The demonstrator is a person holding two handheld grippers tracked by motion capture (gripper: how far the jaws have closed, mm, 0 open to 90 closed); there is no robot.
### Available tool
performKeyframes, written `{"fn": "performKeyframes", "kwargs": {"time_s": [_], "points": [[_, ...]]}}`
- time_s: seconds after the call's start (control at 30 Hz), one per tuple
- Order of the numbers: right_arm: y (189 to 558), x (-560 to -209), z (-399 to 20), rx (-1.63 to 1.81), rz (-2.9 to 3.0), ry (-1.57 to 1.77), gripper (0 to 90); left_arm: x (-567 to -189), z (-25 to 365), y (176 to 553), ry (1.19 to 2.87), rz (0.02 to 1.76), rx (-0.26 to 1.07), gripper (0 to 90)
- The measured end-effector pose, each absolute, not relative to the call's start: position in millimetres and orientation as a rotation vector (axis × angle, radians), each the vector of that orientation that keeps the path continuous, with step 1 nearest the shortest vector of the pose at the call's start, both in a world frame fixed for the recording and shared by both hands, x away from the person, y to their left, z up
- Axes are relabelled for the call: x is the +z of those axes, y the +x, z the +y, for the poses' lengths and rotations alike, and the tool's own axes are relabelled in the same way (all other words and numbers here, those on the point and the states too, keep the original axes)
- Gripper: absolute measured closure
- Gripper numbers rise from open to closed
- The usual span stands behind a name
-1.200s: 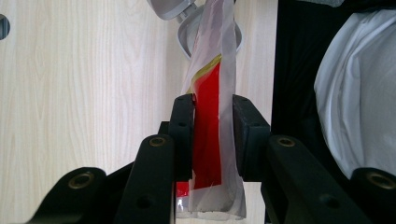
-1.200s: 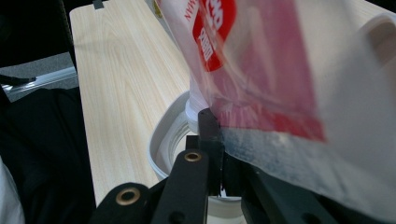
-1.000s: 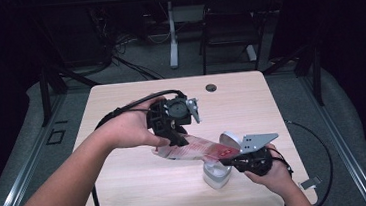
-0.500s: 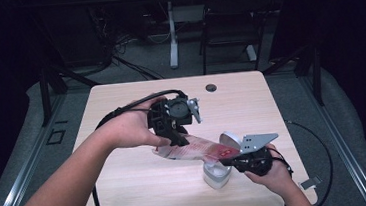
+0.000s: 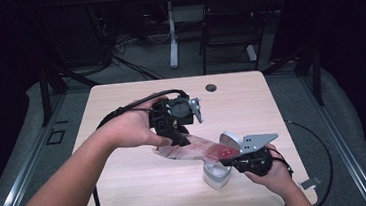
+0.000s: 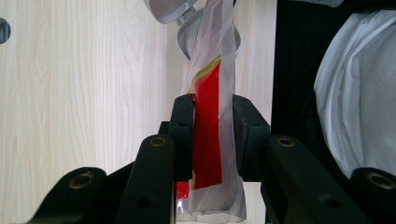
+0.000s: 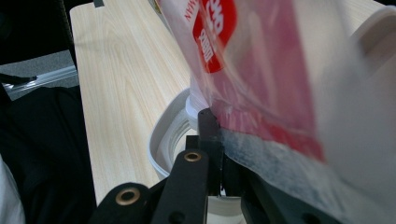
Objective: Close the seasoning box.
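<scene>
My left tool pinches one end of the red-and-clear packet, and my right tool is clamped tight on the other end, above the white container. That container sits at five o'clock near the worktop front edge; open wood lies at twelve o'clock.

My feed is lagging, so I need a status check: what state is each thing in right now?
Plastic bag: stretched between both grippers, slanting down over the container.
White container: upright on the table, lid flipped open.
Left gripper: shut on the bag.
Right gripper: shut on the bag's lower end.
</scene>
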State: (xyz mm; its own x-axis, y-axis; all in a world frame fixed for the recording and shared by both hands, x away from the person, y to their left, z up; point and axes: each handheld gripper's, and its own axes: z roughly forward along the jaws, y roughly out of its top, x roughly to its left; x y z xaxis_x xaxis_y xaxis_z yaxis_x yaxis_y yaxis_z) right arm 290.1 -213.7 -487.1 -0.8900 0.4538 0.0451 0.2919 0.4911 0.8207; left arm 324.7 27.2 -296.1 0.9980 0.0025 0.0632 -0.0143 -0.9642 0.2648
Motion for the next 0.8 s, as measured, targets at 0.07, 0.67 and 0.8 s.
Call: {"fn": "performKeyframes", "kwargs": {"time_s": [0.07,0.67,0.8], "points": [[290.1,-487.1,-213.6,1.354,2.557,0.645,89.9,-296.0,27.0,324.7,2.871,-0.008,0.092,72.6],[289.1,-484.9,-214.2,1.347,2.554,0.641,89.9,-294.1,28.4,323.2,2.860,-0.022,0.096,73.3],[287.1,-480.5,-215.8,1.350,2.537,0.636,89.8,-292.5,30.1,322.9,2.853,-0.018,0.097,73.3]]}}
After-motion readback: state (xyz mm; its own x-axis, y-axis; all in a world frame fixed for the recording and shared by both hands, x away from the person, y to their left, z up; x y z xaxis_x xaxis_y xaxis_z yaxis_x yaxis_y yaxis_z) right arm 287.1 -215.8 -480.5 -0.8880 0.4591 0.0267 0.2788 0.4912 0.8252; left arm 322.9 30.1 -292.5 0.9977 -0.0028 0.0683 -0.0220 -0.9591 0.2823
